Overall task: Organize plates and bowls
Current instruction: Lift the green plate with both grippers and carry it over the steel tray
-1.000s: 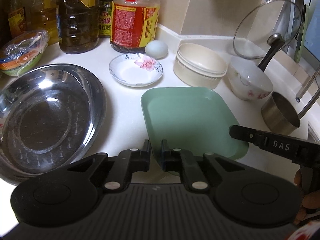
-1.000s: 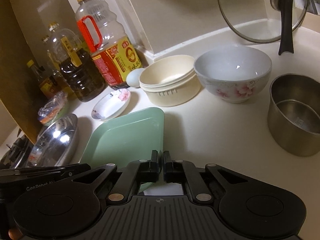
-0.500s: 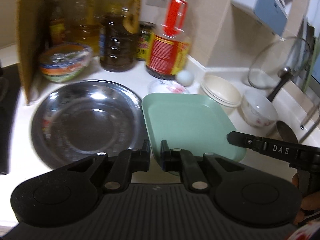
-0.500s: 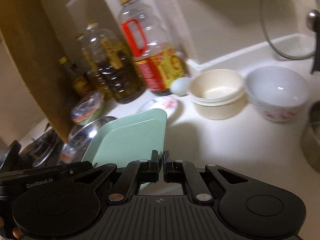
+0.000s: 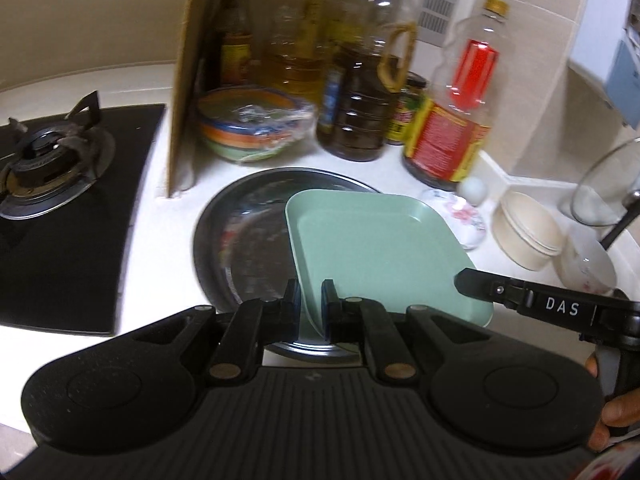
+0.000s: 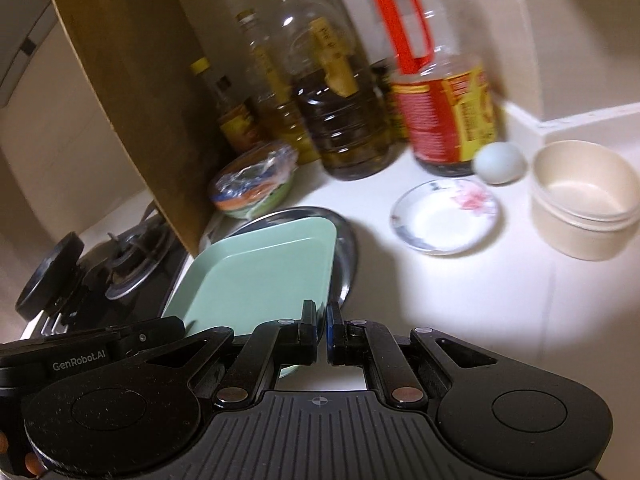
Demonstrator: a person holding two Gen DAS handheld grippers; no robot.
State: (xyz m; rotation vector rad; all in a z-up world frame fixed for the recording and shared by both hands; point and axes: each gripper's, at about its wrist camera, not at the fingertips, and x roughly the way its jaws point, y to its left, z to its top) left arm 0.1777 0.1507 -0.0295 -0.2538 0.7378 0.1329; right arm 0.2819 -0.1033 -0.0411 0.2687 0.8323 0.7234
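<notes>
Both tongs clamp the near rim of the green square plate (image 5: 380,248): the left tongs (image 5: 311,304) at its left corner, the right tongs (image 6: 321,332) at its right corner. The plate hangs over the steel dish (image 5: 240,248) (whether touching is unclear) on the white bench (image 6: 460,292).

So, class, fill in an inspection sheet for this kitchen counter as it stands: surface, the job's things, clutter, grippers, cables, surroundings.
Surface: white countertop, lit.
Job's things: green square plate held above steel basin; floral saucer, cream bowls, floral bowl on counter.
Clutter: oil bottles, egg, wrapped bowl, glass lid.
Grippers: left gripper and right gripper both shut on the plate's near edge.
Cables: nothing seen.
Surroundings: gas hob, wooden board.
</notes>
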